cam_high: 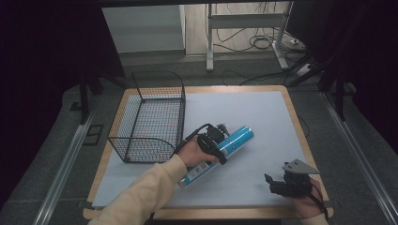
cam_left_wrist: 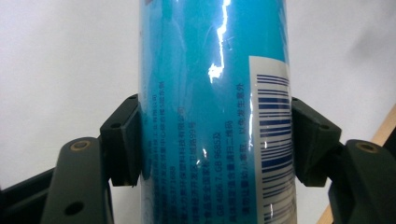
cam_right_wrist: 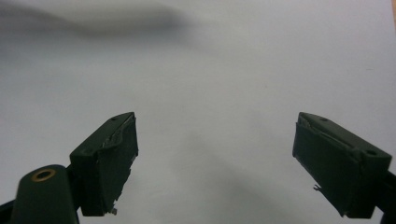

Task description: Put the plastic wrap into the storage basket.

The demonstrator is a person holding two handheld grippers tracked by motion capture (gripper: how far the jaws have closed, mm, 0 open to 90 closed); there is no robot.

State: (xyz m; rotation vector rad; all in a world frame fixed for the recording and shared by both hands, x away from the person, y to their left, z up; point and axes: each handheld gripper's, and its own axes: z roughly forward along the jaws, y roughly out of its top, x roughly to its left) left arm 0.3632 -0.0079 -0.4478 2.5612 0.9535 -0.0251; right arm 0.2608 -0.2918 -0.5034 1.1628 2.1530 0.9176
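A long blue canister (cam_high: pixel 225 149) with a white label and barcode lies slanted across the middle of the white sheet (cam_high: pixel 253 112). My left gripper (cam_high: pixel 217 149) is shut on the blue canister (cam_left_wrist: pixel 215 112) around its middle, both pads pressing its sides. My right gripper (cam_high: pixel 277 183) rests near the front right corner of the table. Its jaws stand wide apart in the right gripper view, with nothing between them (cam_right_wrist: pixel 215 158) but the white sheet.
A black wire basket (cam_high: pixel 150 117) stands empty on the left side of the table, close to the canister's left. The wooden table edge (cam_high: pixel 300 136) runs along the right. Beyond the table are desk legs and cables on the floor.
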